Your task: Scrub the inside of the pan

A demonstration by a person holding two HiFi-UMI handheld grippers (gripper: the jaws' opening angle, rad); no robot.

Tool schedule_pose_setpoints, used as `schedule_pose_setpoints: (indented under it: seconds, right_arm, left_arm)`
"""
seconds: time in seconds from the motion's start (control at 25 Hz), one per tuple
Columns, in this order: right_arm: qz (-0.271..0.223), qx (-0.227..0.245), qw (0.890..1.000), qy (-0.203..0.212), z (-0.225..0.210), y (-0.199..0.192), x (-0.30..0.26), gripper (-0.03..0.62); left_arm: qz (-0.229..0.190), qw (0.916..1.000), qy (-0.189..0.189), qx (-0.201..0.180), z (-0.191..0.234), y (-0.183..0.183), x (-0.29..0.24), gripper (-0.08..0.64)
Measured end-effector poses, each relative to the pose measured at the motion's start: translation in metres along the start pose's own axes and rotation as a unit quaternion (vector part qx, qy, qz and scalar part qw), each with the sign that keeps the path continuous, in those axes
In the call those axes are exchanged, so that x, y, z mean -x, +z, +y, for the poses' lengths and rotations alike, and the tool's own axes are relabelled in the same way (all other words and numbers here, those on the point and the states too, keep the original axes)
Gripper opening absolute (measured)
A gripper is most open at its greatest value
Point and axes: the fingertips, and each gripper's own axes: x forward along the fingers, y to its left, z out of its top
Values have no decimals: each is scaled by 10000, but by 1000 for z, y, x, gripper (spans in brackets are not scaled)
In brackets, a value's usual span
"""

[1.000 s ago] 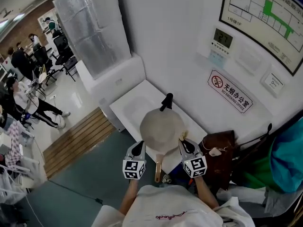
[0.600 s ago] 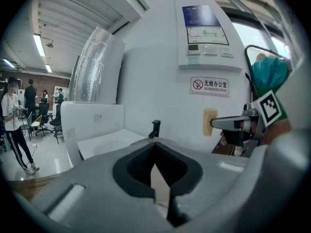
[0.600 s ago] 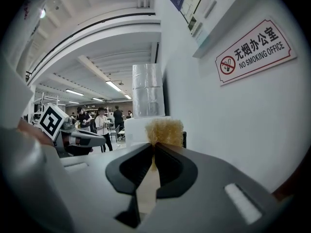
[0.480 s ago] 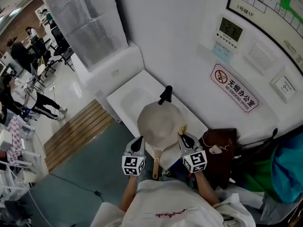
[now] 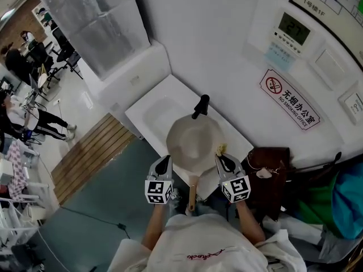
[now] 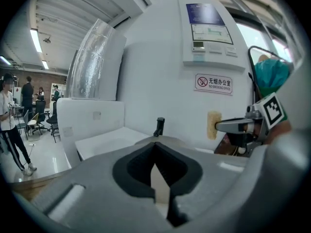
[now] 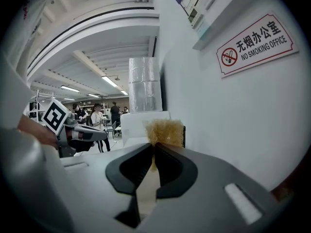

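A white table (image 5: 150,118) fills the corner of a white-walled room, and a pale round pan (image 5: 194,140) sits on it. Nearest the person, the pan's wooden handle (image 5: 191,194) points back toward them, between the two claws. The left claw (image 5: 165,162) is just left of the handle, near the pan's near-left rim, its jaws pressed together with nothing between them. The right claw (image 5: 220,158) is clamped on a yellow sponge (image 5: 220,149), which sticks out past the jaw tips at the pan's right rim; whether it touches the pan cannot be told. Beyond the pan a black tap (image 5: 199,106) stands upright by the far rim. To the right a brown bag (image 5: 269,171) sits beside the table. Further back on the wall hangs a red-and-white no-smoking sign (image 5: 290,106), and above it a thermostat (image 5: 293,28) reading 27
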Motion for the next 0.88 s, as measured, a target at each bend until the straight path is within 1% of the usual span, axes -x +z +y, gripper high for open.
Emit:
schedule_pose_setpoints:
  seconds: [0.16, 0.4, 0.6, 0.88]
  right_arm:
    - [81, 17, 9999, -78, 13, -1, -16, 26]
    - [196, 56, 9997, -155, 30, -1, -41, 26]
    - [342, 52, 9992, -197, 37, -7, -59, 27]
    - [606, 41, 9979, -208, 34, -24, -81, 26]
  left_arm:
    - [93, 9999, -41, 31, 27, -4, -5, 0]
    - [206, 9996, -204, 48, 55, -8, -15, 0]
    - [393, 9987, -309, 113, 72, -19, -29, 0]
    - [549, 9976, -393, 170, 87, -32, -52, 0]
